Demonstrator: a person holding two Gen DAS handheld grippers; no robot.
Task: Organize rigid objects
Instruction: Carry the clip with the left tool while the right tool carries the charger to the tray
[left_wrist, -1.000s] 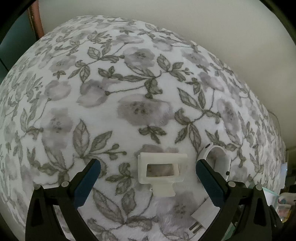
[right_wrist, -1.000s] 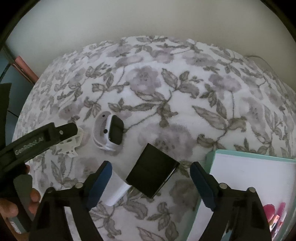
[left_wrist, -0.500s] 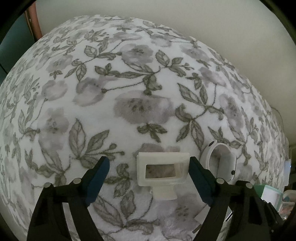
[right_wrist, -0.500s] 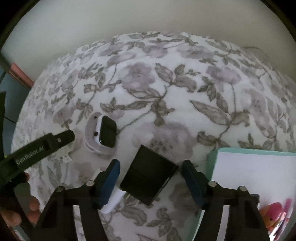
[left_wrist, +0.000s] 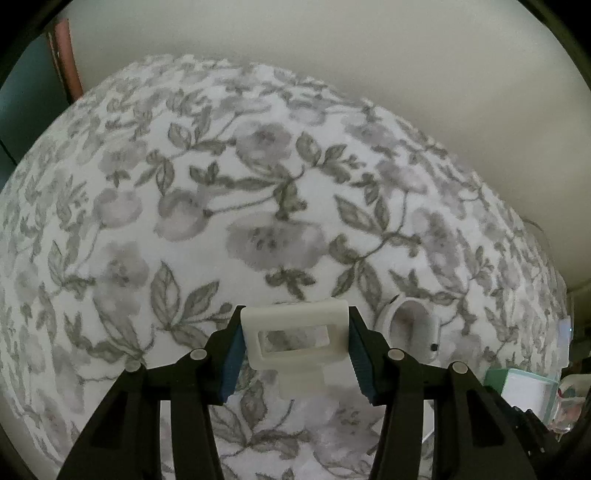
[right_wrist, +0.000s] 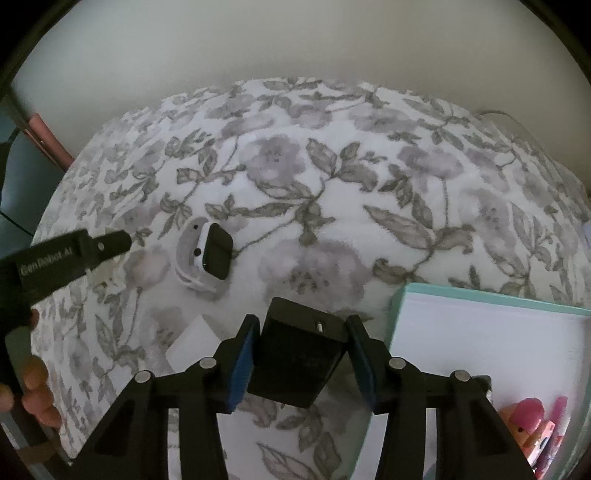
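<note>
Both claws have just been closing, each with a part between its pads.

Left gripper (left_wrist: 294, 345): blue pads sit against both ends of the white plastic frame (left_wrist: 295, 339). Reads as gripped, frame at the very tips, apparently lifted a little off the floral blanket (left_wrist: 258, 192). Grip is on the short end faces only, so I'd expect it to pivot or pop out if the hand swings fast.

Right gripper (right_wrist: 301, 356): jaws closed on the black box (right_wrist: 297, 356), which is tilted. Left pad clearly on its side; right pad meets only the box's upper corner. Risk: uneven contact, box twists or slides out on the carry.

Just beside the box on the left, a white block (right_wrist: 194, 341) lies on the blanket, untouched. Right of it, the mint-edged tray (right_wrist: 400, 299), likely the drop target; pink items (right_wrist: 532, 417) already occupy its near corner, so a drop there could land on them.

Further out, the white-strapped smartwatch (right_wrist: 210, 256) lies loose, near the left gripper's finger. Soft fabric underneath: any later pick there can snag pile or push the part down.
</note>
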